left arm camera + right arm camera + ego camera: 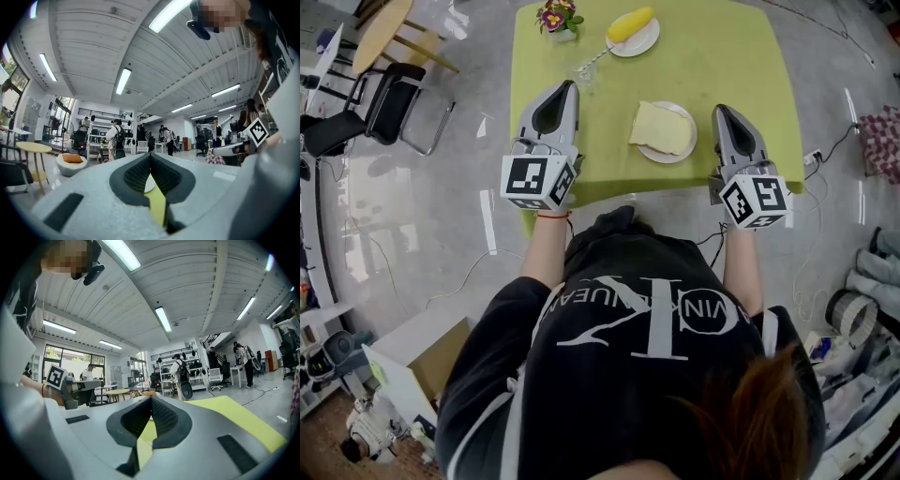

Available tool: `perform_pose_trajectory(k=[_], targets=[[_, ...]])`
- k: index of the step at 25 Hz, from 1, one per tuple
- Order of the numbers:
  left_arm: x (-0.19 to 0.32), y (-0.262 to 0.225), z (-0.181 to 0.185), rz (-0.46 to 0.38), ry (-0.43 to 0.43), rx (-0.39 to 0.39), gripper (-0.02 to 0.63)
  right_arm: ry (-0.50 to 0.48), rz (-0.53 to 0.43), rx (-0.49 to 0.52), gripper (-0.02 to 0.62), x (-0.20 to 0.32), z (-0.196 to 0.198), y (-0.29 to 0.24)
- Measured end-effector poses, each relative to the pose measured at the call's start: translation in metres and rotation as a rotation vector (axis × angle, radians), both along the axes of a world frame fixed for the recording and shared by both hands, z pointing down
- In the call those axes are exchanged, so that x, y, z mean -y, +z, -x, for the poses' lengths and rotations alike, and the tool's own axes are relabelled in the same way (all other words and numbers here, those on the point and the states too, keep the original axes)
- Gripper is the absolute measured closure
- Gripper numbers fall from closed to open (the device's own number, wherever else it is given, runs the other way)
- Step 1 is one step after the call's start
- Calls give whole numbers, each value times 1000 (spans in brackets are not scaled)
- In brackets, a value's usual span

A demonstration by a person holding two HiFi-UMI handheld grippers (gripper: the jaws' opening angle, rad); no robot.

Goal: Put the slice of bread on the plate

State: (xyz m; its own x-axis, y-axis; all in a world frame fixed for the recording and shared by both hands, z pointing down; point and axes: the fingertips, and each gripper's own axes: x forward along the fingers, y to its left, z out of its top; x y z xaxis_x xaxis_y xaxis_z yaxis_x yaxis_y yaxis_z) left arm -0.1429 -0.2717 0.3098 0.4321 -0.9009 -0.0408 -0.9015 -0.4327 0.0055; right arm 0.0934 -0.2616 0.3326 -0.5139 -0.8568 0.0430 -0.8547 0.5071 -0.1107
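Over the yellow-green surface (722, 56), the left tongs (569, 86) and right tongs (720, 110) hang closed and empty on either side of the white plate (681, 153). The slice of bread (662, 127) already lies on that plate (one corner seems to overhang the rim), so a stray sweep of either tongs could knock it off.

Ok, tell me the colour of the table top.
The table top is yellow-green, clearest in the head view.

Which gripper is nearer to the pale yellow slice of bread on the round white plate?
Right. The right gripper lies just right of the white plate; the left gripper lies farther off, left of the bread slice.
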Motion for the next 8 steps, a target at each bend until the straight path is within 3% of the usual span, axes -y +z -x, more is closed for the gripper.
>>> perform_pose_trajectory(k=[8], targets=[[-12,3,2,13,-2,-5,598,0,13,1,594,-12,-1,3]])
